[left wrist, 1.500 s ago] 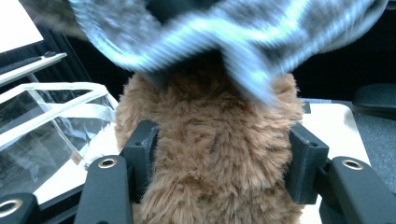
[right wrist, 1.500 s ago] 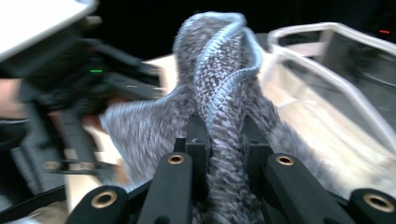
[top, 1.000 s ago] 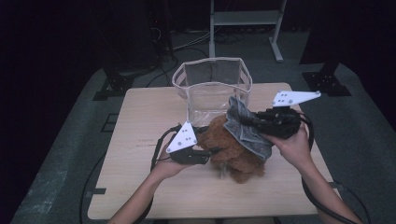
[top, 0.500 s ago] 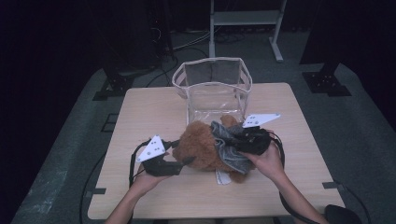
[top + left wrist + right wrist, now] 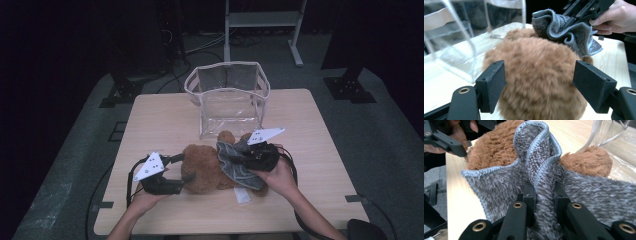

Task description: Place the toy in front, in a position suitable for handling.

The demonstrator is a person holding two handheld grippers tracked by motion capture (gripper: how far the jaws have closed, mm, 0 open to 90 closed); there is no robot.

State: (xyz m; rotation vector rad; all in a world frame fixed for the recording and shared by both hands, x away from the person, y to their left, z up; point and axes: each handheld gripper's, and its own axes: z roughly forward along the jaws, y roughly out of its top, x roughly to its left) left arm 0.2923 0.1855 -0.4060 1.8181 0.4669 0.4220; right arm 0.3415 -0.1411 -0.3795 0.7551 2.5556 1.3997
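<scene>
On the wooden counter a brown plush bear lies on its side just in front of a clear plastic bag, which stands upright and open at about twelve o'clock from the toy. A grey towel is draped over the bear's right-hand part, toward three o'clock. The right tongs, held in the person's right hand, are clamped on a bunched fold of that towel; in the right gripper view the two black jaws pinch the fold tightly between them, and the towel's stitched blue-grey edge curls up above the pinch with brown fur behind it. The left tongs sit at about nine o'clock from the bear, held in the left hand. In the left gripper view their jaws stand apart on either side of the bear's rounded furry body, and the pads look just clear of the fur rather than pressing into it; these jaws have just been opening, with the bear between them. A small white tag lies flat on the counter at about six o'clock from the towel. Cables trail from both tongs toward the counter's near edge.
</scene>
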